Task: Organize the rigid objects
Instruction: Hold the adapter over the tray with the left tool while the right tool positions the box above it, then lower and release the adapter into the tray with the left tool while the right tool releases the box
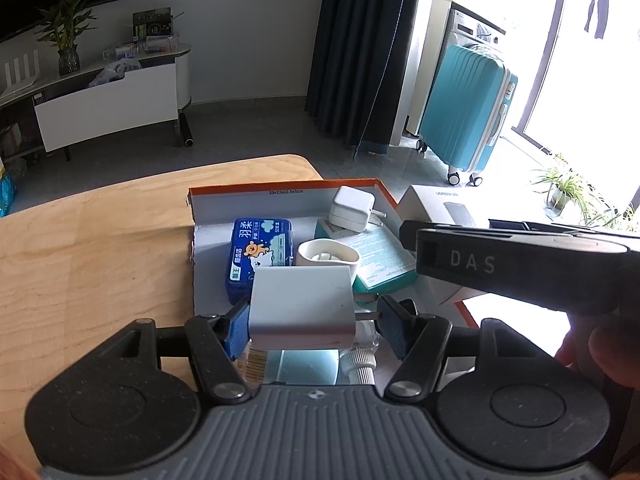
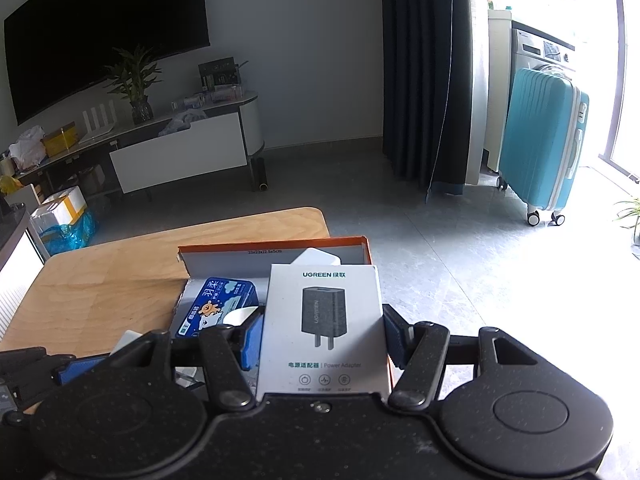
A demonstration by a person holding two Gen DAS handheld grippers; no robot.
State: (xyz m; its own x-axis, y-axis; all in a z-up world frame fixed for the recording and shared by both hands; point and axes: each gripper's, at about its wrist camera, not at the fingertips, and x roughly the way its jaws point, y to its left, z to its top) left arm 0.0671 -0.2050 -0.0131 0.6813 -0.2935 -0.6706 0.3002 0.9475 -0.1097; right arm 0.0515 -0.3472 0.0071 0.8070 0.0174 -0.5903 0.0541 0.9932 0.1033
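Two grippers: both loaded.
Left gripper (image 1: 308,326): clamps charger (image 1: 302,306), prongs pointing right.
Right gripper (image 2: 322,340): clamps carton (image 2: 324,328).
Box (image 1: 280,192): directly below-ahead of both.

My left gripper (image 1: 308,322) holds a smooth matt white plastic charger (image 1: 302,306); my right gripper (image 2: 322,338) holds a matt cardboard box (image 2: 324,320); the table (image 1: 92,248) is pale wood.

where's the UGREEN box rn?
Right wrist view, centre: UGREEN box held in the right gripper, above the orange tray's right side, beside the blue tissue pack.
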